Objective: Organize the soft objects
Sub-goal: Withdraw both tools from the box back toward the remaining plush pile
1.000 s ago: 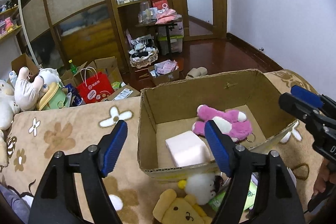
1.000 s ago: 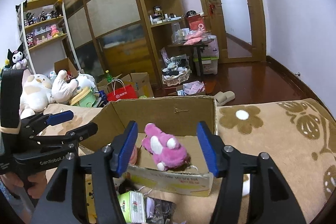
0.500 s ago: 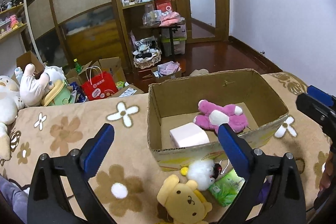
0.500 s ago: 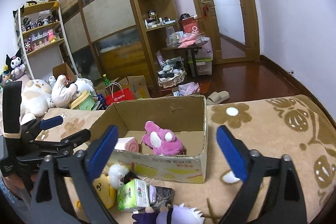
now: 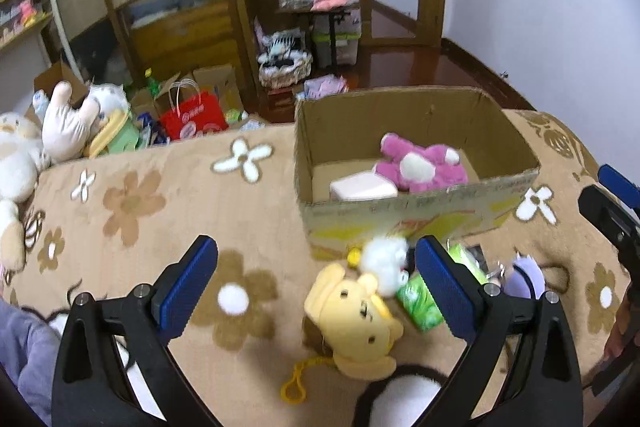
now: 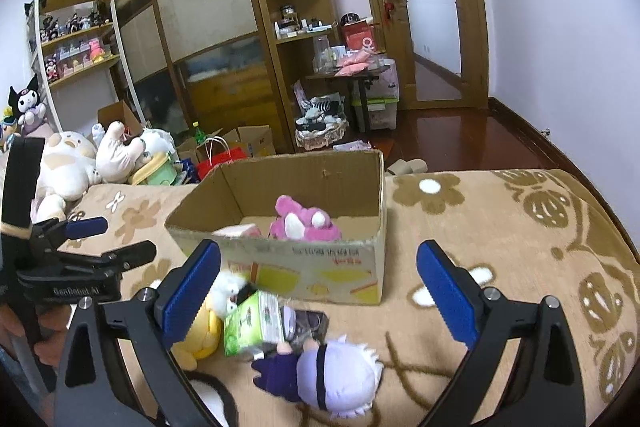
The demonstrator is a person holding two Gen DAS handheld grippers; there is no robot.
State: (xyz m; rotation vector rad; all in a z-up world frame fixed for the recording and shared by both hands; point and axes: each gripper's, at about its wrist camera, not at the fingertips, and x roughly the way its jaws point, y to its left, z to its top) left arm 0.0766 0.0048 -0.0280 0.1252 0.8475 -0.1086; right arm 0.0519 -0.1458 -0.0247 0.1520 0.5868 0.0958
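Note:
An open cardboard box [image 5: 416,219] [image 6: 320,267] sits on the flowered blanket. Inside lie a pink plush [image 5: 420,167] [image 6: 304,223] and a white-pink foam block [image 5: 362,187] [image 6: 240,231]. In front of the box are a yellow plush dog [image 5: 352,315] [image 6: 200,335], a white fluffy toy [image 5: 384,259] [image 6: 228,291], a green tissue pack [image 5: 420,303] [image 6: 252,323] and a purple-haired doll [image 5: 524,275] [image 6: 332,371]. My left gripper [image 5: 316,255] hangs open and empty above the yellow dog. My right gripper [image 6: 320,255] is open and empty above the doll and pack.
Large white plush toys [image 5: 60,131] [image 6: 72,163] are piled at the blanket's far left edge. A red bag [image 5: 192,115] and cartons stand on the floor beyond. A black-and-white plush [image 5: 400,395] lies at the near edge. Shelves and a door are behind.
Both grippers opened wide and drew back from the box. The loose toys in front of the box came fully into view. The pink plush and the foam block stay in the box.

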